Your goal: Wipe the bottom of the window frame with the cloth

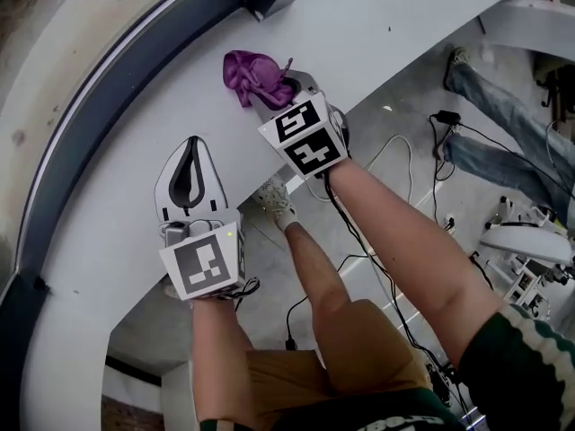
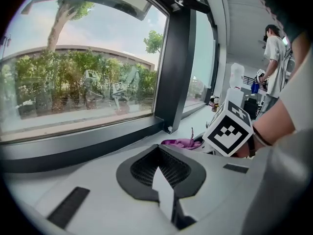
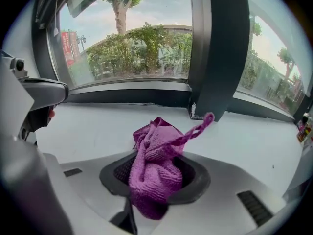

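Note:
A purple cloth (image 1: 254, 73) is bunched in my right gripper (image 1: 284, 88), which is shut on it just above the white window sill (image 1: 108, 160). In the right gripper view the cloth (image 3: 155, 168) fills the jaws and a loose strand sticks up to the right. The dark bottom rail of the window frame (image 3: 129, 96) runs across beyond it, apart from the cloth. My left gripper (image 1: 191, 146) rests over the sill nearer to me, shut with nothing in it. From the left gripper view the cloth (image 2: 180, 143) peeks out beside the right gripper's marker cube (image 2: 229, 129).
A dark vertical mullion (image 3: 215, 48) stands right of the cloth. The sill's curved inner edge (image 1: 359, 97) drops to a floor with cables (image 1: 395, 164). My shoe (image 1: 277, 203) is below it. Another person's legs (image 1: 503, 106) are at the far right; a person (image 2: 276, 53) stands farther along the sill.

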`<state>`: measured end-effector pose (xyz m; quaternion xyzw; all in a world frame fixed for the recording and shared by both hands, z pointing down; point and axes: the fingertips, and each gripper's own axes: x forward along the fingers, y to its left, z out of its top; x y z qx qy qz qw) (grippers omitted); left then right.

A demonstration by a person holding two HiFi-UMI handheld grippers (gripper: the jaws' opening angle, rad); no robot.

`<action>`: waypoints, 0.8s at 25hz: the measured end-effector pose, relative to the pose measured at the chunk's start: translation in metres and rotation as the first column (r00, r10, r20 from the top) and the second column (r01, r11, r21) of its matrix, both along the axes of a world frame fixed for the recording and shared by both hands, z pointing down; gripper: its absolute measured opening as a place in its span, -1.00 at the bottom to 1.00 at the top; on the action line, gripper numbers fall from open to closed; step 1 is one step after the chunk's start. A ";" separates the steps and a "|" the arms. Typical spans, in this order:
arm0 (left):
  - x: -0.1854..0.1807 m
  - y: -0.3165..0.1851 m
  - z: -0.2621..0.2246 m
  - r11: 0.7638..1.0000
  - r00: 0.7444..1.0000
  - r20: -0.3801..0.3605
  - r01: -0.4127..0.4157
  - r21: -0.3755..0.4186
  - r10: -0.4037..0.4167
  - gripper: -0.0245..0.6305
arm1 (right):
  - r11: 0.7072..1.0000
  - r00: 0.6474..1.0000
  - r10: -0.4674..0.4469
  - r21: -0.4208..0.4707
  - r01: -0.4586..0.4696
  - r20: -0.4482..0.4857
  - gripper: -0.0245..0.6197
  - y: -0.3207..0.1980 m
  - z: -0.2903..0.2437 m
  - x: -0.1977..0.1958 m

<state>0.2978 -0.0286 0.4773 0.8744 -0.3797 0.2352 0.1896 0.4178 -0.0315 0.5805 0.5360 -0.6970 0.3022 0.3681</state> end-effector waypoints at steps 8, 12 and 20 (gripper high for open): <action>0.040 0.010 -0.005 0.999 0.999 -0.018 -0.045 0.018 0.045 -0.92 | 0.999 0.999 0.037 0.023 -0.037 -0.006 -0.45 0.001 -0.004 0.037; 0.044 0.012 -0.006 0.999 0.999 -0.003 -0.050 0.010 0.050 -0.92 | 0.999 1.000 0.030 0.025 -0.030 -0.008 -0.45 0.004 -0.003 0.037; 0.040 0.018 -0.001 0.998 0.998 0.013 -0.059 0.013 0.059 -0.92 | 0.999 0.999 0.037 0.018 -0.037 -0.004 -0.45 0.025 0.000 0.039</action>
